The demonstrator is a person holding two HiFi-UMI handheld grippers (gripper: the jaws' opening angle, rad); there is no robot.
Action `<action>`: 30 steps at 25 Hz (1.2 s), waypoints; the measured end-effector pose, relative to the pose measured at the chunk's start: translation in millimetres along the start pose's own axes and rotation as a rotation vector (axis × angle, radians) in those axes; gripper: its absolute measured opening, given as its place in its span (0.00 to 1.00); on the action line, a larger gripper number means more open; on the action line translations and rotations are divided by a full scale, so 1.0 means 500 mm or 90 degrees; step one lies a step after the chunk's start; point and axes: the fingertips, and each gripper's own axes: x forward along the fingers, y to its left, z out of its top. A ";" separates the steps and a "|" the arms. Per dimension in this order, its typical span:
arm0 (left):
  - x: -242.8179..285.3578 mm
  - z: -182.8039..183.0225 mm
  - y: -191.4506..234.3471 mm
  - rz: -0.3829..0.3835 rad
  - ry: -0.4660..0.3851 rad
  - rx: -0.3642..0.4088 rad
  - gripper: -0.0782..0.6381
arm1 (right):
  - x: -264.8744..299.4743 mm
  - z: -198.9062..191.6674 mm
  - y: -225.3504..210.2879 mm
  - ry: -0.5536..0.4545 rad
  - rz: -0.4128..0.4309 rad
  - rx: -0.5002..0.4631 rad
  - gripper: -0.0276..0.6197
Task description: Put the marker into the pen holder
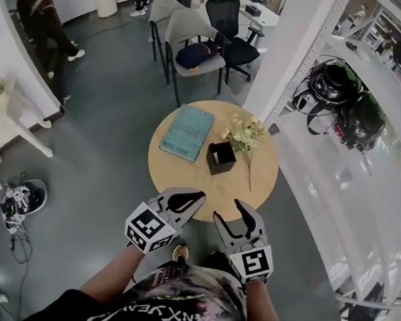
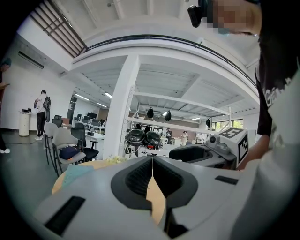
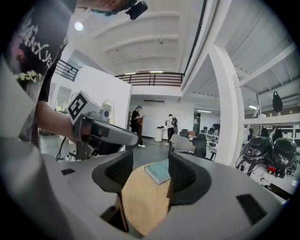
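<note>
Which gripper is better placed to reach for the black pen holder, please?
Probably the right gripper: its jaws stand open and sit slightly nearer the pen holder; the left gripper is shut.

Your round table (image 1: 177, 175): pale wood, matt, smooth. Book (image 1: 188, 132): teal cover, matt. Pen holder (image 1: 221, 158): black, matt. Your left gripper (image 2: 152, 164) and right gripper (image 3: 150, 164): grey matt plastic shells with black ribbed pads (image 2: 138, 177). Floor (image 1: 104, 132): grey, smooth, faint sheen.

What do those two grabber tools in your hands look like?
The left tool and right tool are light grey, with black ribbed pads inside. Each carries a white cube printed with black square markers. The person wears a black printed T-shirt.
</note>
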 end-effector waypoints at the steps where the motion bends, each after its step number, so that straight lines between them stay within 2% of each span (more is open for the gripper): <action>1: 0.006 0.004 0.000 0.003 0.000 -0.001 0.14 | -0.002 0.004 -0.007 0.001 0.001 0.005 0.41; 8: 0.065 0.031 -0.013 0.018 0.003 -0.005 0.14 | -0.023 0.021 -0.079 -0.013 0.013 -0.015 0.29; 13: 0.094 0.044 -0.026 0.024 0.005 -0.007 0.14 | -0.050 0.025 -0.132 -0.025 -0.002 0.000 0.12; 16: 0.095 0.045 -0.029 0.032 0.007 -0.008 0.14 | -0.065 0.012 -0.137 0.005 0.010 0.011 0.05; 20: 0.087 0.046 -0.030 0.039 0.012 -0.002 0.14 | -0.071 0.012 -0.131 0.004 0.027 0.003 0.05; 24: 0.074 0.047 -0.028 0.046 0.013 -0.001 0.14 | -0.070 0.041 -0.121 -0.043 0.034 -0.012 0.05; 30: 0.066 0.048 -0.028 0.052 0.010 0.002 0.14 | -0.070 0.037 -0.099 -0.031 0.056 -0.030 0.04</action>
